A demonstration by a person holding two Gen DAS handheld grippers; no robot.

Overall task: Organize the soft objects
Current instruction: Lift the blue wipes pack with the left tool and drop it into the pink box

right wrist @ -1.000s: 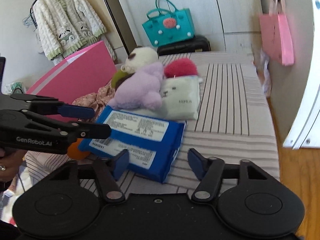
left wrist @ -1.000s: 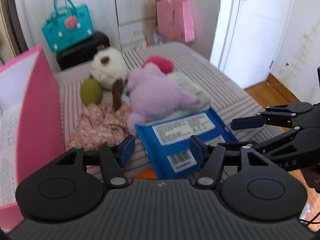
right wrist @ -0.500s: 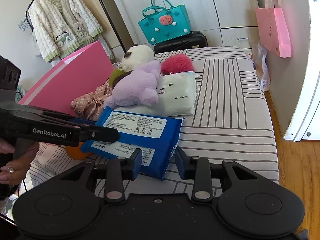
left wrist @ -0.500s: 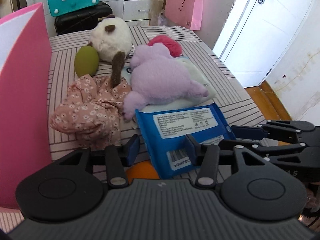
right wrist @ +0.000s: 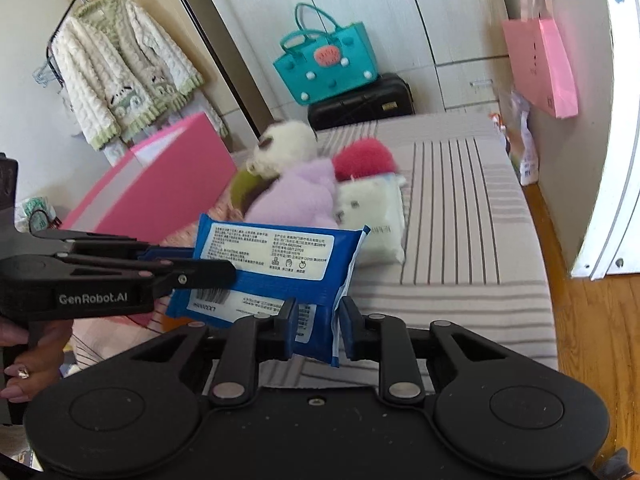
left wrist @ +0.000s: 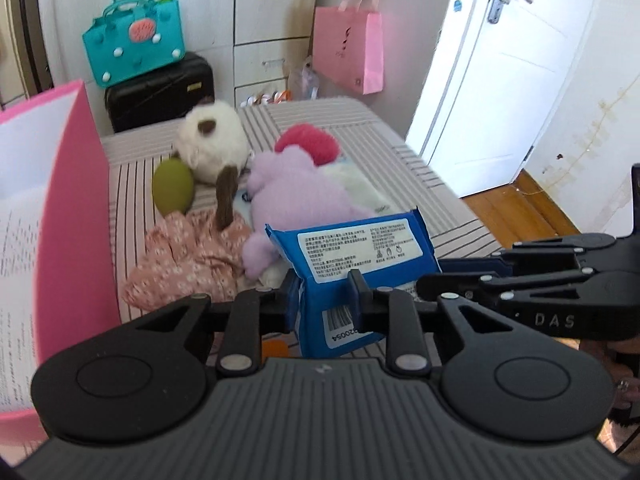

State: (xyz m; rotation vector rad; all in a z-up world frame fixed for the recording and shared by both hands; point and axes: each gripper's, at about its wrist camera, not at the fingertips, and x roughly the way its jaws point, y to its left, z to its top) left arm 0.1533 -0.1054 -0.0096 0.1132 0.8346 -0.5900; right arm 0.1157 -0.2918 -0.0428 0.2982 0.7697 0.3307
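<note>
Blue pack: soft blue wipes pack [left wrist: 352,256] with white label, raised off the striped bed [left wrist: 416,168], pinched at two ends by both hand-held grippers.
Left hand-held gripper [left wrist: 323,300]: jaws closing, pads already pressing the pack's barcode end between them.
Right hand-held gripper [right wrist: 318,322]: clamped narrow on the pack's other end [right wrist: 276,264], squeezing the crimped seam edge.
Pack axis: long axis runs roughly across between the two grippers; label face up and tilted toward the cameras; in the left view the far edge sits higher than the barcode end.
Left view only: barcode end, floral pink cloth [left wrist: 188,264], olive green ball [left wrist: 173,186], orange thing [left wrist: 274,347] under the pack, white door [left wrist: 508,64] with handle, wood floor.
Right view only: knit cardigan [right wrist: 120,76] on a hanger, person's hand [right wrist: 28,356] on the left gripper's grip, white bear-face tissue pack [right wrist: 372,216] seen whole.
Both views: purple plush [left wrist: 300,196], white plush [left wrist: 212,148] with brown ear, red fuzzy ball [left wrist: 308,144], pink box [left wrist: 76,216] on the left, teal handbag [left wrist: 134,46] on black suitcase [left wrist: 160,92], pink paper bag [left wrist: 348,54] hanging.
Pile position: plushes lie on the bed beyond the pack, apart from it.
</note>
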